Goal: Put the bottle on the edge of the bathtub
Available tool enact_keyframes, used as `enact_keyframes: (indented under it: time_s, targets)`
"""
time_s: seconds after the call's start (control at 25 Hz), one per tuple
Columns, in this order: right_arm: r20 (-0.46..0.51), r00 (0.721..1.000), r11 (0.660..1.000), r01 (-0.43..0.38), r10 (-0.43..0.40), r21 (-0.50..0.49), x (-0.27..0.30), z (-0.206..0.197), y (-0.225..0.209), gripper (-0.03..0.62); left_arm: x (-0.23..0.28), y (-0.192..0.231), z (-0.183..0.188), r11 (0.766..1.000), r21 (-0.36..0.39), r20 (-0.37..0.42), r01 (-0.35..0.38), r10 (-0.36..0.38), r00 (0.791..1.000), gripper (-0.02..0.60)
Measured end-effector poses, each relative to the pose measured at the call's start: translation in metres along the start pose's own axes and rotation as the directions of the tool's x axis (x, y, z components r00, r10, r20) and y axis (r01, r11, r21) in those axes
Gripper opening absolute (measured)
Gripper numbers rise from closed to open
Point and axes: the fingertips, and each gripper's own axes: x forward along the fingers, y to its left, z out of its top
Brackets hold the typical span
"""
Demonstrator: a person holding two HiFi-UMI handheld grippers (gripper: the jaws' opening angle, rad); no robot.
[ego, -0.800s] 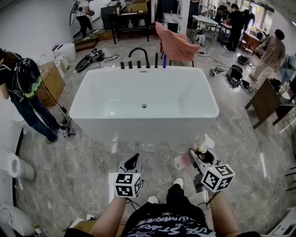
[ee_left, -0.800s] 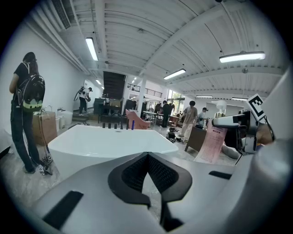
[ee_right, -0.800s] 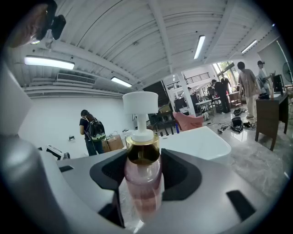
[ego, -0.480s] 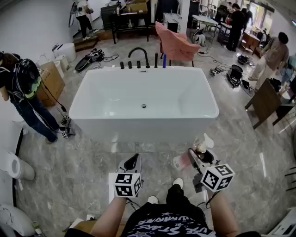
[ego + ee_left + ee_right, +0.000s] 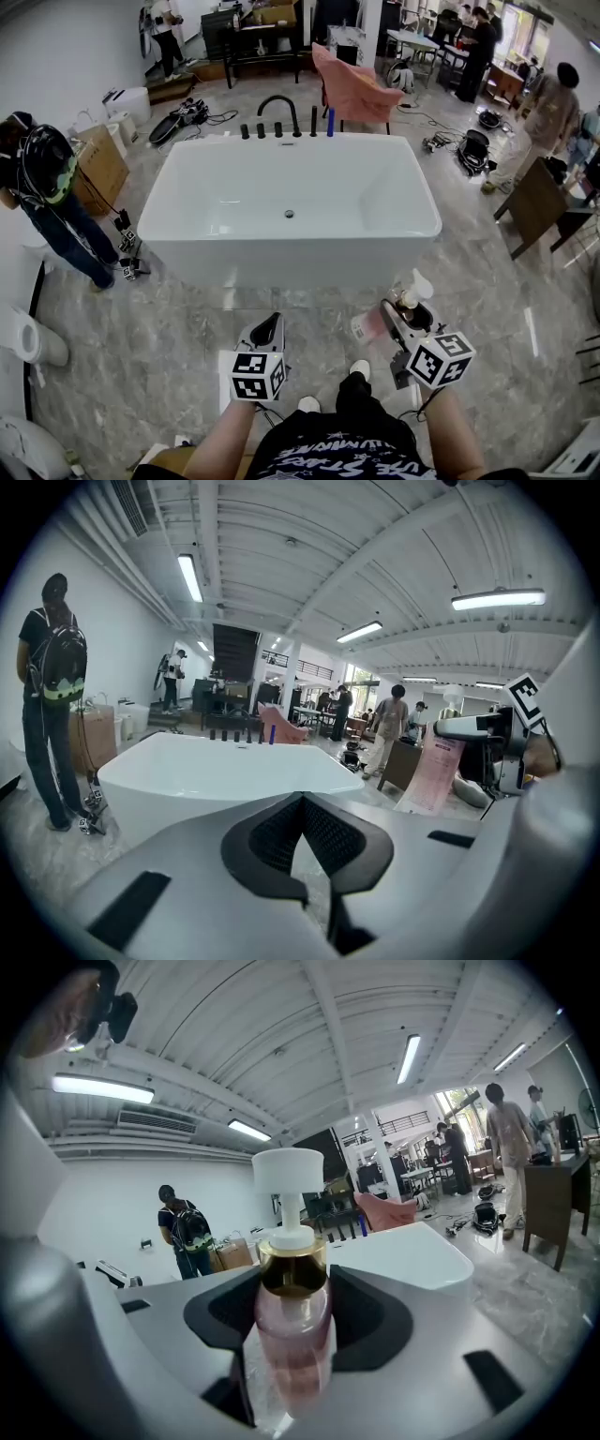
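Pink liquid fills the pump bottle [image 5: 292, 1335] that we grip in our right gripper [image 5: 401, 317]. Its jaws are spread wide and its pads press the bottle's body, with the gold collar and white pump standing above them. The bottle sits short of the white bathtub [image 5: 281, 251], just before its near wall, over the marble floor [image 5: 169, 328]. Our left gripper [image 5: 269, 330] hovers beside it, also before the bathtub, jaws closed together on nothing.
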Motion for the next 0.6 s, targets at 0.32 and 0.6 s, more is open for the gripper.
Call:
enact_keyframes:
  time_s: [0.32, 0.6]
  targets:
    - [0.018, 1.0, 1.0, 0.016, -0.016, 0.01, 0.003, 0.006, -0.004, 0.221, -0.002, 0.007, -0.002, 1.0, -0.01, -0.009, -0.001, 0.001, 1.0, 0.015]
    - [0.008, 1.0, 0.999, 0.004, -0.005, 0.032, 0.03, 0.012, -0.025, 0.221, 0.027, 0.013, 0.014, 1.0, 0.014, -0.009, -0.014, 0.014, 1.0, 0.015]
